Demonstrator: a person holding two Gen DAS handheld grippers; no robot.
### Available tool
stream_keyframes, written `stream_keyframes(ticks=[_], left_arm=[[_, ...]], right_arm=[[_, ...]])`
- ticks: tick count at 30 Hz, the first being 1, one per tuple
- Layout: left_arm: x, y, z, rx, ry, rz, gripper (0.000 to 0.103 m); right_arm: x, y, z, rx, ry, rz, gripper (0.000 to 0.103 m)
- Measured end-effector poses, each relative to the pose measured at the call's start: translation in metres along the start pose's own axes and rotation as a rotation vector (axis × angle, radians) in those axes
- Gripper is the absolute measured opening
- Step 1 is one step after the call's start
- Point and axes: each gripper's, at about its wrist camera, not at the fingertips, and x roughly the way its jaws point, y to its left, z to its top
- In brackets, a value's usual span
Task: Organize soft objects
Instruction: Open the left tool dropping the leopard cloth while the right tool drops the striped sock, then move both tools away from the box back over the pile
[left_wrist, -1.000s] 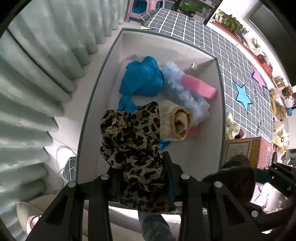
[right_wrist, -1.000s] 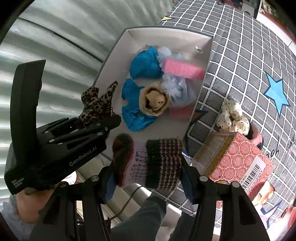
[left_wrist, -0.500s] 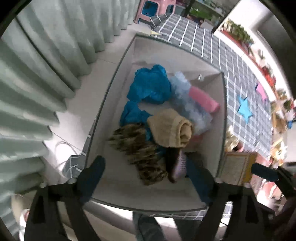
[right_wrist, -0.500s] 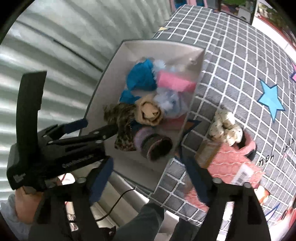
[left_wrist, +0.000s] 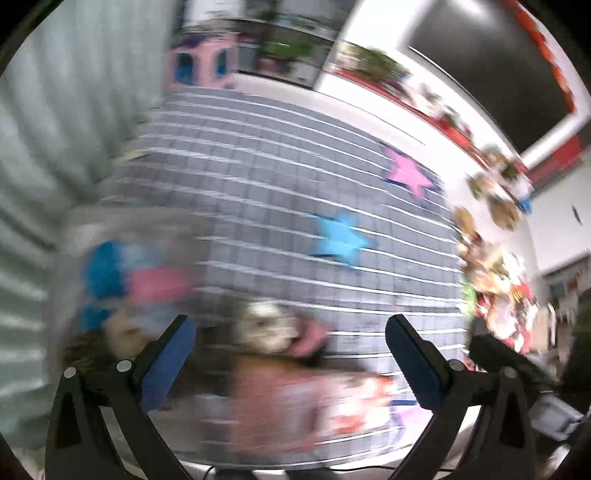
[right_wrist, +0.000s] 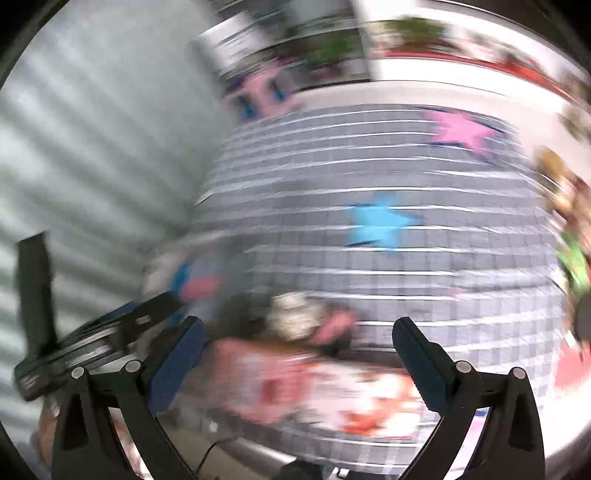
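Note:
Both views are smeared by motion. My left gripper (left_wrist: 288, 325) is open with nothing between its fingers. My right gripper (right_wrist: 298, 325) has its jaws opening wide, and nothing sits between them either. The grey bin (left_wrist: 70, 236) lies at the left with a blue cloth (left_wrist: 103, 266) and a pink roll (left_wrist: 159, 284) inside. A cream dotted soft thing (left_wrist: 266, 328) lies on the mat just beyond both grippers, also in the right wrist view (right_wrist: 295, 314). The left gripper's body (right_wrist: 110, 332) shows at the left of the right wrist view.
A pink patterned box (left_wrist: 288, 402) sits under the grippers, next to the cream thing. The grey checked mat (left_wrist: 277, 192) carries a blue star (left_wrist: 340, 240) and a pink star (left_wrist: 410, 173). Curtains (left_wrist: 55, 110) hang at the left, a toy pile (left_wrist: 495, 280) lies at the right.
The leopard cloth and the knitted piece left the grippers and landed in the bin. Both grippers opened, then swung right, away from the bin and over the mat.

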Motion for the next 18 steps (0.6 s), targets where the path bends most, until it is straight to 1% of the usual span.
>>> stream_keyframes(ticks=[2, 4, 5, 7, 8, 10, 11, 13, 15, 18], left_arm=[[0.027, -0.057, 0.009, 0.066, 0.007, -0.011, 0.103], [0.053, -0.099, 0.014, 0.118, -0.006, -0.003, 0.103], [0.078, -0.127, 0.016, 0.16, -0.007, -0.001, 0.103], [0.119, -0.16, 0.019, 0.216, 0.019, -0.024, 0.103], [0.152, -0.18, 0.02, 0.239, 0.059, -0.045, 0.103], [0.193, -0.2, 0.018, 0.261, 0.094, -0.05, 0.103], [0.22, -0.212, 0.015, 0.286, 0.096, 0.007, 0.103], [0.247, -0.229, 0.008, 0.334, 0.06, 0.112, 0.103], [0.268, -0.235, 0.004, 0.356, 0.026, 0.179, 0.103], [0.294, -0.235, 0.001, 0.359, -0.022, 0.258, 0.103]], right_arm=[[-0.006, -0.054, -0.004, 0.107, -0.01, -0.062, 0.102], [-0.008, -0.097, -0.009, 0.19, -0.002, -0.1, 0.102], [-0.01, -0.125, -0.017, 0.246, 0.0, -0.124, 0.102], [-0.012, -0.161, -0.033, 0.309, 0.003, -0.163, 0.102], [-0.013, -0.174, -0.039, 0.33, 0.007, -0.177, 0.102], [-0.012, -0.199, -0.056, 0.374, 0.027, -0.194, 0.102], [-0.009, -0.213, -0.064, 0.394, 0.049, -0.195, 0.102], [-0.002, -0.228, -0.072, 0.412, 0.083, -0.196, 0.102], [0.003, -0.241, -0.082, 0.416, 0.116, -0.2, 0.102], [0.007, -0.256, -0.087, 0.404, 0.129, -0.203, 0.102]])
